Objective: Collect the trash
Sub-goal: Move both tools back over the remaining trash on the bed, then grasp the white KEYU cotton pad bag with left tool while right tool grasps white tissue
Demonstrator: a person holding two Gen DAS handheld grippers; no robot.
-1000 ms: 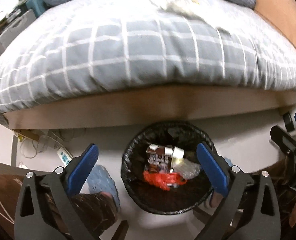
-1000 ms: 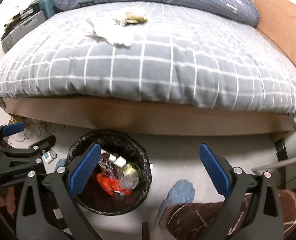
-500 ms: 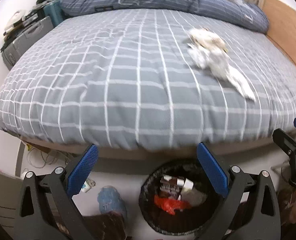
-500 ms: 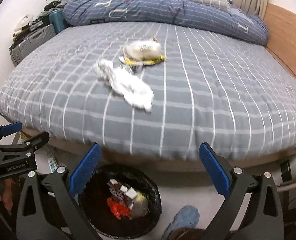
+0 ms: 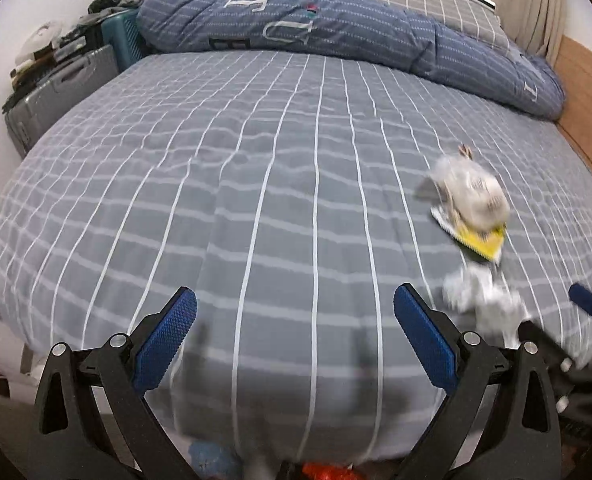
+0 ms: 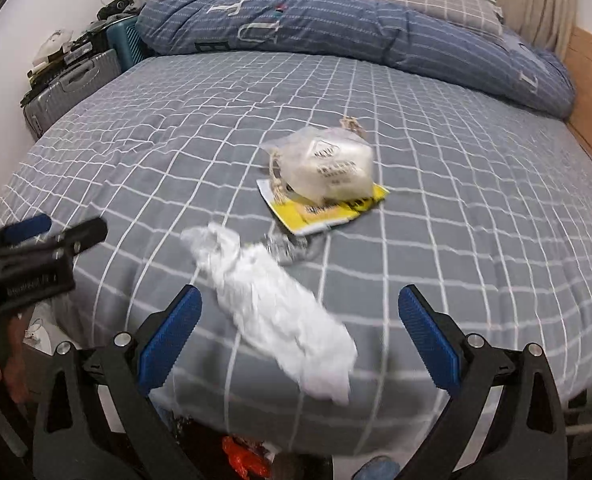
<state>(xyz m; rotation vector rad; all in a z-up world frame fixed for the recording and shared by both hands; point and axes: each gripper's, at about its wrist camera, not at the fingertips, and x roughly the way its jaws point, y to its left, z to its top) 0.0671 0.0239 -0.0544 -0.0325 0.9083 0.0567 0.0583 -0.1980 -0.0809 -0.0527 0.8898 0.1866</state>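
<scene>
Both tools are up over the near edge of the bed [image 6: 436, 128], which has a grey checked sheet. The left tool [image 5: 295, 336] has its blue pads spread wide with nothing between them, just bare sheet in the gap. Same deal with the right tool [image 6: 300, 332]: spread wide, empty, hovering over the trash but not touching any of it.

The trash sits in a little cluster on the bed. Closest to the right tool is a crumpled white tissue [image 6: 280, 308], lying stretched out toward the bed edge, its near end between the two pads in the right view. Just behind it there's a small crinkled silvery scrap [image 6: 290, 248], touching or nearly touching the tissue. Further back is a clear bag [image 6: 328, 168] with something pale inside, resting on top of a yellow wrapper [image 6: 328, 210].

In the left view the same pile sits off to the right of the tool, a bit blurred, with the right tool poking in at the lower right corner.

A rolled-up blue duvet [image 6: 336, 28] lies across the far side of the bed. A grey suitcase [image 6: 72, 84] stands at the far left beside the bed. Something red [image 6: 244, 460] peeks out below the bed edge.
</scene>
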